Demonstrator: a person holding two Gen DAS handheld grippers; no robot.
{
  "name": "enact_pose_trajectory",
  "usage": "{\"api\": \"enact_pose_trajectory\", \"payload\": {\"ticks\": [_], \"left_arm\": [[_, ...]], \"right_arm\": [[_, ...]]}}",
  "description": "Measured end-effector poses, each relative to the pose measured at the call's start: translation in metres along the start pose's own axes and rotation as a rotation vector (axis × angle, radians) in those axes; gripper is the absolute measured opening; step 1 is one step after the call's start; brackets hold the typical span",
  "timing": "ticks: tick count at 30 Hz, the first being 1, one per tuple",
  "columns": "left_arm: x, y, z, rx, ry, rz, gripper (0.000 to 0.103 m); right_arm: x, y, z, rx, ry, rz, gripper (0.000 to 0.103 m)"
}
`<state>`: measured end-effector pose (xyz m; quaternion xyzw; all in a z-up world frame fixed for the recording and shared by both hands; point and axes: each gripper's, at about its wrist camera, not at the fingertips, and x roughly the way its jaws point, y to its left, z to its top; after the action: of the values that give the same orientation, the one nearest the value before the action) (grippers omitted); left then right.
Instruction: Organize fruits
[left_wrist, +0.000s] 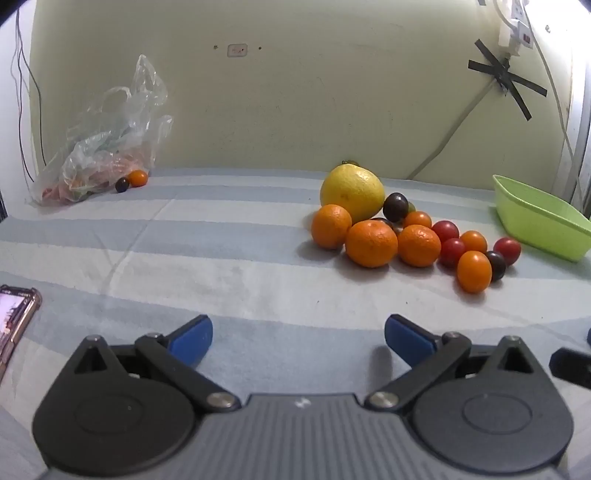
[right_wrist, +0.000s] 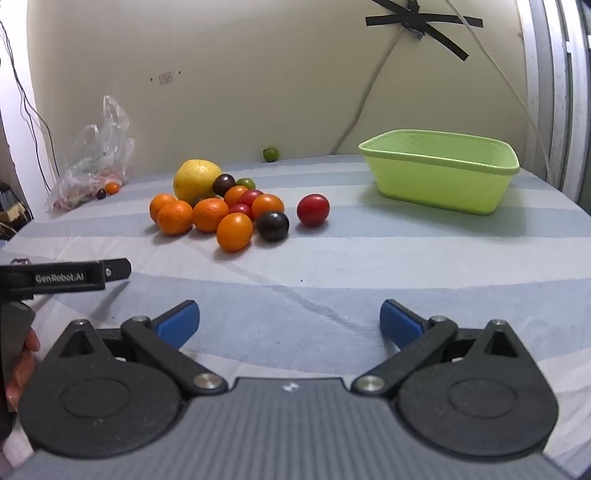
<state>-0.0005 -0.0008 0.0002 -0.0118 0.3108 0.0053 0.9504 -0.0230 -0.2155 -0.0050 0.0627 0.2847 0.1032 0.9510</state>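
A heap of fruit lies on the striped cloth: a big yellow citrus (left_wrist: 352, 191) (right_wrist: 197, 180), several oranges (left_wrist: 371, 243) (right_wrist: 211, 214), red tomatoes (left_wrist: 507, 250) (right_wrist: 313, 209) and dark plums (left_wrist: 395, 206) (right_wrist: 272, 226). An empty green basin (right_wrist: 439, 173) (left_wrist: 539, 221) stands to the right of the heap. My left gripper (left_wrist: 298, 341) is open over bare cloth, well short of the fruit. My right gripper (right_wrist: 290, 326) is open too, nothing between its blue pads.
A clear plastic bag (left_wrist: 107, 140) (right_wrist: 92, 162) with more fruit lies at the back left by the wall. A small green lime (right_wrist: 270, 154) sits at the far edge. A phone (left_wrist: 14, 321) lies at the left. The left gripper's body (right_wrist: 66, 277) and a hand (right_wrist: 22, 365) show in the right wrist view.
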Motion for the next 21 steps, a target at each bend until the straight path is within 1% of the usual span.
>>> {"api": "enact_pose_trajectory", "payload": {"ticks": [5,11,17,21], "left_arm": [[-0.0016,-0.0009,-0.0006,0.006,-0.012,0.008,0.103],[-0.0021,-0.0009,0.0011,0.008,-0.011,0.003,0.103],[-0.0033,-0.001,0.0013,0.012,-0.009,-0.001,0.103],[-0.0039,-0.0017,0.0008,0.011,-0.026,-0.009,0.103]], "right_arm": [[-0.0029,-0.0045,0.0004,0.03,-0.02,0.013,0.103],[-0.004,-0.0035,-0.0001,0.027,-0.029,0.011,0.103],[-0.002,-0.0029,0.0007,0.026,-0.014,0.001,0.103],[0.001,-0.0028,0.0022,0.028,0.003,-0.013,0.103]]}}
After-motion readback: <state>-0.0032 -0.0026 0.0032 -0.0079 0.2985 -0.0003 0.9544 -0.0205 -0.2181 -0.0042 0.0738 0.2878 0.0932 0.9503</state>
